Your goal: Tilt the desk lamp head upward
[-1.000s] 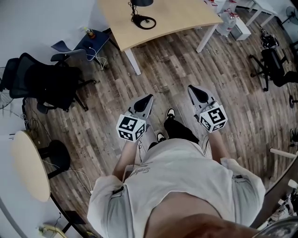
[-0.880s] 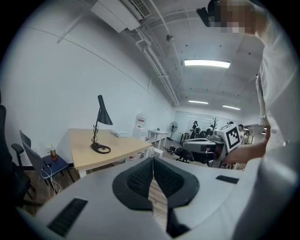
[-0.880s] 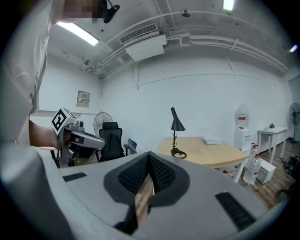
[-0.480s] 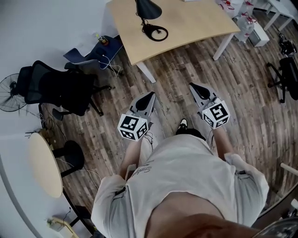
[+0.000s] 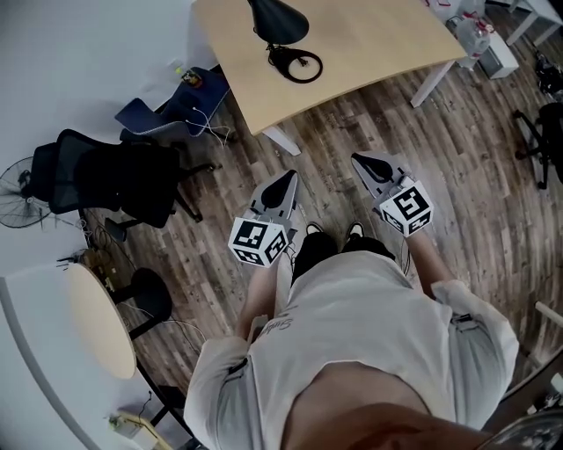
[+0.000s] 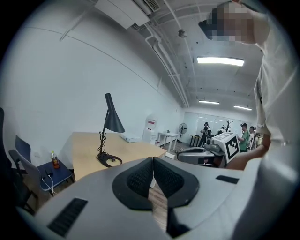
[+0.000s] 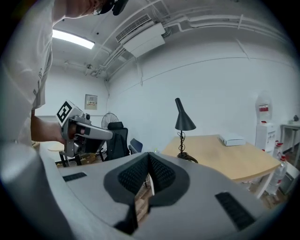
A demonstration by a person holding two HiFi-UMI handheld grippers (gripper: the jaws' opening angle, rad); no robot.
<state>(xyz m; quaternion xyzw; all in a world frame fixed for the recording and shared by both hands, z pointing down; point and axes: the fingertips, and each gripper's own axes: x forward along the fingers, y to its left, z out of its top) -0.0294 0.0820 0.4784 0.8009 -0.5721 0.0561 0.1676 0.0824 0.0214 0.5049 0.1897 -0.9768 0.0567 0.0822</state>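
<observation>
- Lamp [image 5: 280, 18]: matt black, conical head [image 6: 114, 123], thin stem, ring base [image 5: 297, 65]; stands on desk [image 5: 378, 39], well ahead of both grippers.
- Desk: smooth pale wood top, white legs.
- Left gripper [image 5: 283, 180]: ribbed pads pressed together, empty.
- Right gripper [image 5: 362, 163]: likewise closed, empty.
- Step, judged: approach; spread one gripper's jaws, pinch head's rim, steady base with the other.

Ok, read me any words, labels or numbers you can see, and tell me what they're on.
Nothing reads clearly.
Shirt: cursive print, too blurred.
Wall poster: too small.
Water dispenser: red label, too small.
Left marker cube, right marker cube: square patterns, no letters.
</observation>
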